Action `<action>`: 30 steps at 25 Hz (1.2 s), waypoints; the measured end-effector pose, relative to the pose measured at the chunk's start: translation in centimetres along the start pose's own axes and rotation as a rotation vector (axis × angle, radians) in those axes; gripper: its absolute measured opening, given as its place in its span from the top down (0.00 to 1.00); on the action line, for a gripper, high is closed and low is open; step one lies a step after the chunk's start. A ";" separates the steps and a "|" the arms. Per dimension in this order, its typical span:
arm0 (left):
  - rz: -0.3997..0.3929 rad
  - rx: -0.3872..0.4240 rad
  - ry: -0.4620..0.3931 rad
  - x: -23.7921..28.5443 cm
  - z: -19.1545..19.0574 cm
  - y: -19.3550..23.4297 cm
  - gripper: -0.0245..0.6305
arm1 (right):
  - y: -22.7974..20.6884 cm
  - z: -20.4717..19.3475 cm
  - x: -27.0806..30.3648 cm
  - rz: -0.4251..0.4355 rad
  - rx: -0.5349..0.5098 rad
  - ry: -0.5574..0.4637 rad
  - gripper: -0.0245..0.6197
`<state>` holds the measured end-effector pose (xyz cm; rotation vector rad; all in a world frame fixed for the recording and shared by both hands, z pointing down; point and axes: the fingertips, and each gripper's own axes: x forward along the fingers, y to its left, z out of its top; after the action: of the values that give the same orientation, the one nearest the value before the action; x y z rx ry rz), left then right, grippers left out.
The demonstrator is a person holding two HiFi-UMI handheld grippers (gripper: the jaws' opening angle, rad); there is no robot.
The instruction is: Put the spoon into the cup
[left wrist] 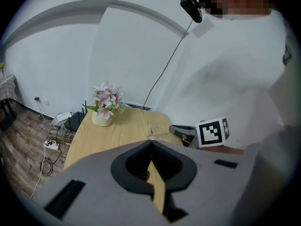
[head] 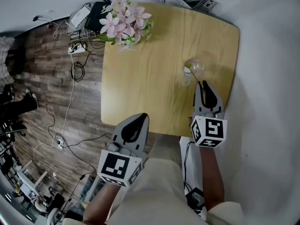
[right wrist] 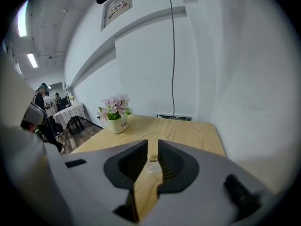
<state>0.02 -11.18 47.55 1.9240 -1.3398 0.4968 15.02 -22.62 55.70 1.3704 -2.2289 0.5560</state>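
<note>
A clear glass cup [head: 194, 69] stands on the right part of the wooden table [head: 140, 78]. My right gripper [head: 202, 83] reaches it from the near side, its tips just short of the rim. In the right gripper view, the jaws [right wrist: 151, 144] stand a narrow slit apart with a small tan piece of the spoon [right wrist: 153, 158] filling that slit. The cup's rim [right wrist: 149, 134] shows faintly just beyond. A yellowish part of the spoon [head: 188, 70] lies at the cup. My left gripper [head: 139, 118] hovers shut and empty over the table's front edge [left wrist: 151, 142].
A white pot of pink flowers [head: 125, 20] sits at the table's far left corner. White wall runs along the table's right side. Cables and a power strip [head: 75, 48] lie on the wood floor to the left.
</note>
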 end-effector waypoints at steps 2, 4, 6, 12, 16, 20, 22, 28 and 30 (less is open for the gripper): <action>-0.004 0.004 -0.005 -0.2 0.2 0.0 0.95 | 0.1 0.2 -0.1 -0.001 -0.001 -0.002 0.86; -0.006 0.011 -0.013 -0.5 0.4 0.0 0.95 | 0.1 0.4 -0.4 -0.005 -0.003 -0.005 0.84; -0.009 0.017 -0.022 -0.9 0.7 0.0 0.95 | 0.2 0.8 -0.9 -0.014 -0.004 -0.011 0.82; -0.026 0.043 -0.053 -2.2 1.5 0.0 0.95 | 0.7 2.3 -3.1 -0.047 -0.008 -0.037 0.82; -0.042 0.061 -0.082 -3.7 2.2 -0.1 0.95 | 1.7 3.5 -5.4 -0.063 -0.019 -0.055 0.82; -0.060 0.075 -0.111 -5.9 2.6 -0.2 0.95 | 3.3 4.7 -8.4 -0.072 -0.004 -0.093 0.83; -0.068 0.077 -0.129 -6.9 2.8 -0.1 0.95 | 4.2 5.4 -9.9 -0.064 0.015 -0.124 0.85; -0.065 0.093 -0.203 -10.5 3.8 0.0 0.95 | 6.8 6.8 -14.7 -0.059 0.002 -0.165 0.88; -0.065 0.103 -0.225 -11.7 4.0 0.2 0.95 | 7.8 7.4 -16.2 -0.059 -0.011 -0.180 0.88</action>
<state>-4.97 -6.70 37.15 2.1524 -1.4095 0.3304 13.13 -11.83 39.62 1.5287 -2.3186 0.4146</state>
